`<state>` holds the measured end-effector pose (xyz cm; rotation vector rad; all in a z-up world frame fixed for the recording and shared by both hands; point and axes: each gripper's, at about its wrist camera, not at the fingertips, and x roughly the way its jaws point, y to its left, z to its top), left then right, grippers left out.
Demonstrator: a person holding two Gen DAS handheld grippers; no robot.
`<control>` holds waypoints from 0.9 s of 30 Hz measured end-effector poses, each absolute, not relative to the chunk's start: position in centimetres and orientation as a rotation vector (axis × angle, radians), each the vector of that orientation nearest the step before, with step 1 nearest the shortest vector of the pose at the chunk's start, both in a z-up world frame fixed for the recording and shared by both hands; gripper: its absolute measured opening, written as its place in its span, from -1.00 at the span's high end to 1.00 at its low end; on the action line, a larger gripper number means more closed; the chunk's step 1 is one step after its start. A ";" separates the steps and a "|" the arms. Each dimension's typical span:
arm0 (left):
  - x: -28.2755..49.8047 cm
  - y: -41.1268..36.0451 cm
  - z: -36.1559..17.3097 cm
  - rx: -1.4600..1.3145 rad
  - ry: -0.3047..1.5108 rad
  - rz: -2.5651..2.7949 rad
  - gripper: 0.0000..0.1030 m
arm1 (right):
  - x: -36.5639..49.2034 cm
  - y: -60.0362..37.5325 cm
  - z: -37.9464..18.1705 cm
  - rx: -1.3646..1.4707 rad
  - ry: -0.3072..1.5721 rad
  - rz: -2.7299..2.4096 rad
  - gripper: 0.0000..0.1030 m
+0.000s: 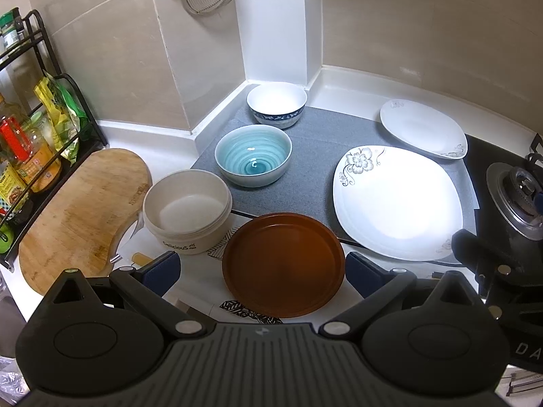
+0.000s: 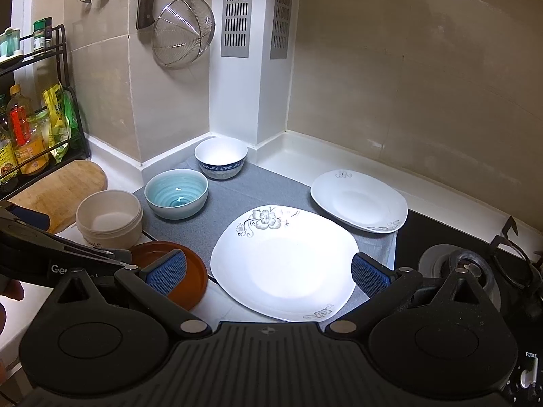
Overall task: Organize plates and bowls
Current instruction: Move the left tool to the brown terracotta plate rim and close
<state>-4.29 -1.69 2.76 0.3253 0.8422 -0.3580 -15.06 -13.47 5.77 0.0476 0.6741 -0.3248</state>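
A brown plate (image 1: 284, 264) lies nearest, between the open fingers of my left gripper (image 1: 263, 271), which is above it and empty. A large white floral plate (image 1: 397, 203) and a smaller white plate (image 1: 422, 128) lie on the grey mat (image 1: 315, 156). A teal bowl (image 1: 254, 160), a blue-rimmed white bowl (image 1: 276, 103) and a beige tub (image 1: 187, 207) stand in a row on the left. My right gripper (image 2: 268, 276) is open and empty over the large floral plate (image 2: 285, 261); the brown plate (image 2: 190, 271) is at its left finger.
A wooden cutting board (image 1: 81, 213) and a black spice rack (image 1: 30, 156) with bottles stand at the left. A gas burner (image 1: 519, 200) is at the right. A wire strainer (image 2: 183, 35) hangs on the wall. The left gripper's body (image 2: 51, 257) shows in the right wrist view.
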 end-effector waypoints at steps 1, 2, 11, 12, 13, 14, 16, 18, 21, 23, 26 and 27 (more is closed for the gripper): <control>-4.1 -1.6 2.7 0.322 0.844 -0.359 -1.00 | -15.0 -13.5 5.7 0.049 0.675 -0.327 -1.00; -3.9 -1.4 2.7 0.318 0.844 -0.361 -1.00 | -14.8 -13.5 5.7 0.051 0.675 -0.328 -1.00; 0.0 1.6 0.6 0.215 0.951 -0.421 -1.00 | -12.7 -14.0 4.5 0.124 0.717 -0.272 -1.00; 0.6 2.2 0.0 0.185 0.981 -0.443 -1.00 | -12.3 -14.1 4.0 0.141 0.735 -0.258 -1.00; 1.3 2.9 -0.8 0.143 1.014 -0.458 -1.00 | -11.9 -14.2 3.4 0.164 0.760 -0.244 -1.00; 1.9 3.5 -1.4 0.099 1.041 -0.458 -1.00 | -11.5 -14.3 2.9 0.184 0.783 -0.233 -1.00; 3.2 5.0 -2.8 -0.011 1.098 -0.433 -1.00 | -10.7 -14.4 1.7 0.235 0.833 -0.215 -1.00; 4.5 5.9 -4.0 -0.060 1.162 -0.411 -1.00 | -10.0 -14.5 0.5 0.281 0.875 -0.203 -1.00; 5.8 5.7 -5.1 -0.003 1.191 -0.396 -1.00 | -8.9 -14.8 -1.1 0.347 0.931 -0.197 -1.00; 6.4 5.3 -5.3 0.032 1.192 -0.411 -1.00 | -8.3 -15.2 -2.2 0.404 0.968 -0.192 -1.00; 7.5 4.7 -6.1 0.055 1.220 -0.450 -1.00 | -7.4 -15.7 -3.8 0.488 1.018 -0.189 -1.00; 7.9 4.4 -6.4 0.057 1.233 -0.461 -1.00 | -7.1 -15.7 -4.3 0.512 1.035 -0.191 -1.00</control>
